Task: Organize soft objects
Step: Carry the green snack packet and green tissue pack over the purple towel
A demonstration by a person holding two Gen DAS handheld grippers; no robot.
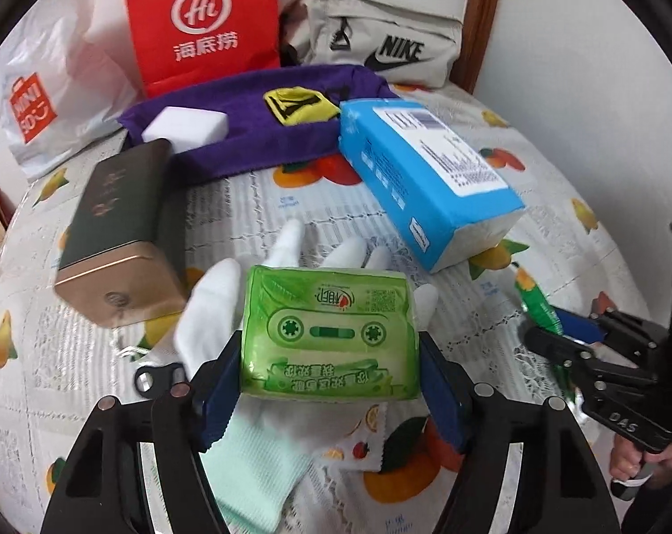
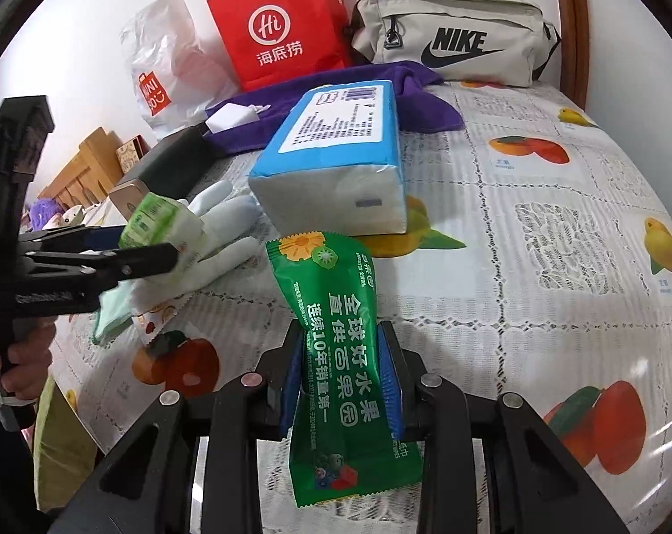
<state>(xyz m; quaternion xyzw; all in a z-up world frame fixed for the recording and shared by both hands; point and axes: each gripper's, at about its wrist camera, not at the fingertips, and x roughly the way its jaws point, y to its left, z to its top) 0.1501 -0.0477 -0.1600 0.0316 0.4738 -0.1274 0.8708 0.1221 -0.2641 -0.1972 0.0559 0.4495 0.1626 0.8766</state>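
Clamped between the left tongs [image 1: 330, 371], a light green tissue pack [image 1: 329, 333] is held level above a white glove [image 1: 246, 311] on the desk [image 2: 536, 231]. A dark green wipes packet [image 2: 344, 356] is pinched upright by the right tongs [image 2: 342, 378], near a blue tissue block [image 2: 336, 151].

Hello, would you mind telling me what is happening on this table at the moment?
A person is sorting soft items with two handheld grippers. The left gripper is shut on a light green tissue pack, held just above a white glove lying on the fruit-print tablecloth. The right gripper is shut on a dark green wipes packet, held above the cloth. A blue tissue pack, a purple cloth and a dark tin lie behind.
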